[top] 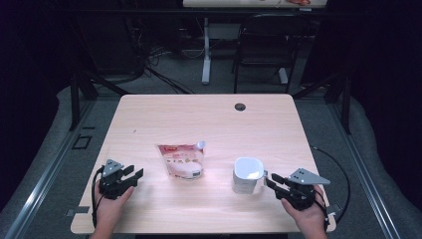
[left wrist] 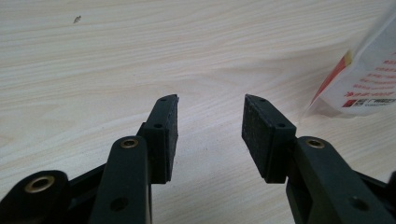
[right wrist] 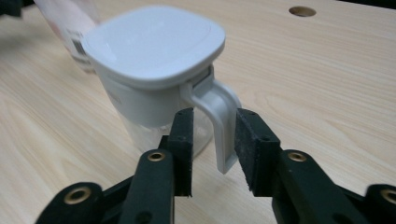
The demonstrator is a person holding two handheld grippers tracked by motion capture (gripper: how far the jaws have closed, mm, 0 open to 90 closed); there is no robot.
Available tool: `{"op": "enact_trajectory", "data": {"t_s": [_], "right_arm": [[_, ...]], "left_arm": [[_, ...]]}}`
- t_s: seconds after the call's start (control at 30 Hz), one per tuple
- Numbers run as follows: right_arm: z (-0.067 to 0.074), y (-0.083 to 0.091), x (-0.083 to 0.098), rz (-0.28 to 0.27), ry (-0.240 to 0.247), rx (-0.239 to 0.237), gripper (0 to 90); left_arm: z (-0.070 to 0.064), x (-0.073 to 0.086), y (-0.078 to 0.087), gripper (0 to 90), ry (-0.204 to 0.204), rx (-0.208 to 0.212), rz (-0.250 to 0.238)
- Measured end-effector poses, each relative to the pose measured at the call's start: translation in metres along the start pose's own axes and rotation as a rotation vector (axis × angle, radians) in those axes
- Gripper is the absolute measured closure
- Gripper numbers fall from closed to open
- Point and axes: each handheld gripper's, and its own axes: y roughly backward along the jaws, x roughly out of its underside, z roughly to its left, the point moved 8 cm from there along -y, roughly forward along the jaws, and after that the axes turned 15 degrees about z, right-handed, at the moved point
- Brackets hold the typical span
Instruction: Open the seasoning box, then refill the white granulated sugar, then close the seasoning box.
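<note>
Two grippers are held low at the near edge of the bench [top: 149, 109], and the action sits on the right. The right gripper [right wrist: 212, 137] is lined up on a white lidded jug [top: 247, 175], which stands upright just ahead of it, near the right front of the bench. In the right gripper view the jug's handle [right wrist: 223, 126] is seen between the jaws: the handle runs top to bottom, and the pads stand on either side of it. The jaws are apart, with a sliver of gap visible on at least one side, so the handle is judged bracketed but not yet pinched. The coming squeeze depends on that handle staying centred between the pads.

Over on the left, the left gripper [left wrist: 210, 126] is kept still, jaws apart with nothing but bare wood between them. A spouted pouch [top: 181, 159] lies flat mid-bench, off to the right of those jaws, its edge caught at the right margin of the left gripper view. The jug is clearly nearer the right hand [top: 308, 214].
</note>
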Motion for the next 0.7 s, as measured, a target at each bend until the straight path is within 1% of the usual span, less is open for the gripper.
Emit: {"op": "enact_trajectory", "data": {"t_s": [0.03, 0.07, 0.13, 0.17, 0.2, 0.3, 0.33, 0.4, 0.47, 0.53, 0.57, 0.7], "right_arm": [[-0.003, 0.005, -0.003, -0.012, -0.024, -0.016, 75.4], [-0.003, 0.005, -0.004, -0.020, -0.036, -0.021, 77.9], [-0.006, 0.008, -0.005, -0.021, -0.039, -0.001, 79.8], [-0.007, 0.010, -0.006, -0.021, -0.041, 0.016, 80.5], [-0.008, 0.011, -0.007, -0.032, -0.043, 0.026, 80.6], [-0.010, 0.013, -0.010, -0.042, -0.046, 0.040, 83.3], [-0.010, 0.014, -0.011, -0.037, -0.050, 0.048, 86.1], [-0.008, 0.014, -0.013, -0.033, -0.047, 0.037, 88.3], [-0.007, 0.012, -0.015, -0.021, -0.032, 0.044, 89.0], [-0.006, 0.011, -0.016, -0.019, -0.030, 0.047, 89.0], [-0.004, 0.010, -0.019, -0.013, -0.015, 0.049, 89.0], [-0.001, 0.011, -0.025, -0.015, -0.008, 0.053, 88.6]], "left_arm": [[0.000, 0.000, 0.000, 56.0, 0.000, -0.002, 0.002], [0.000, 0.000, 0.000, 55.9, -0.002, -0.002, 0.003], [0.000, 0.000, 0.000, 55.9, -0.002, -0.005, 0.004], [-0.001, 0.001, 0.000, 55.9, -0.006, -0.003, 0.015], [-0.001, 0.001, 0.000, 55.9, -0.005, -0.003, 0.015], [-0.001, 0.001, 0.000, 56.0, -0.006, -0.004, 0.008], [-0.001, 0.001, 0.000, 55.9, -0.006, -0.004, 0.008], [-0.001, 0.001, 0.000, 55.9, -0.006, -0.006, 0.005], [-0.001, 0.001, 0.000, 55.9, -0.005, -0.006, 0.008], [-0.001, 0.001, 0.000, 55.9, -0.004, -0.007, 0.008], [0.000, 0.002, -0.001, 55.9, -0.004, -0.008, 0.008], [-0.001, 0.002, -0.001, 55.8, -0.004, -0.008, 0.008]]}}
